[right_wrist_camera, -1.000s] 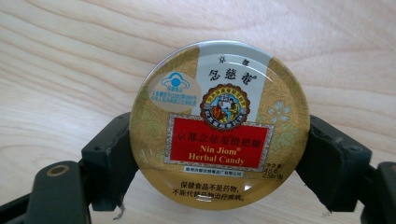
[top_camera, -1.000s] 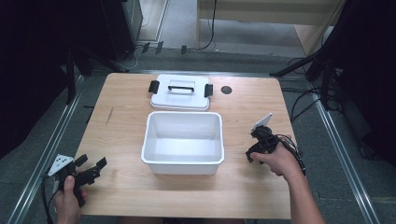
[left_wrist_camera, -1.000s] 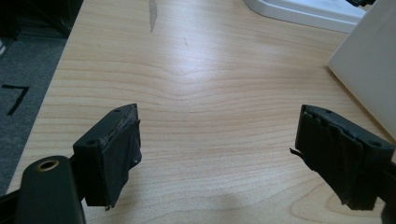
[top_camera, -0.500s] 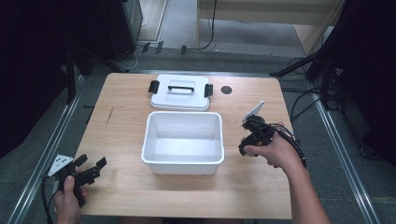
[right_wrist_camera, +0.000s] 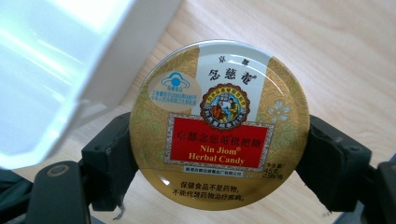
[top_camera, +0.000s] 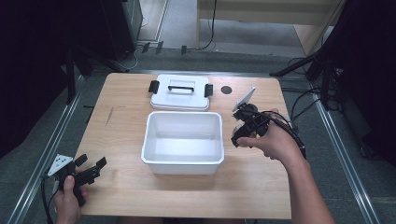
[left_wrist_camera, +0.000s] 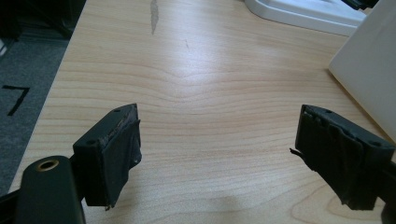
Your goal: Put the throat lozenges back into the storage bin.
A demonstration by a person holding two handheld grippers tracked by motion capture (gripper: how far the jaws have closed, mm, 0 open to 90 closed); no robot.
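Note:
A round gold candy tin (right_wrist_camera: pixel 219 126) with a red label is clamped between the jaws of my right gripper (right_wrist_camera: pixel 217 156). In the high view that right gripper (top_camera: pixel 243 133) hangs just right of the white open bin (top_camera: pixel 183 161), close to its right wall (right_wrist_camera: pixel 56 70). The bin's white lid (top_camera: pixel 180 98) with a black handle and black side clips lies flat behind the bin. My left gripper (top_camera: pixel 91 170) rests open at the table's front left corner, its jaws (left_wrist_camera: pixel 219 154) wide apart over bare wood, nothing between them.
A small dark round hole (top_camera: pixel 226 89) sits in the wooden tabletop (top_camera: pixel 116 116) right of the lid. The bin's outer wall (left_wrist_camera: pixel 369 70) stands at the right of the left gripper view. Cables and black stand legs surround the table on the floor.
My right gripper has moved left and a little forward with the tin, from the table's right side to the bin's right wall. The left gripper has stayed put.

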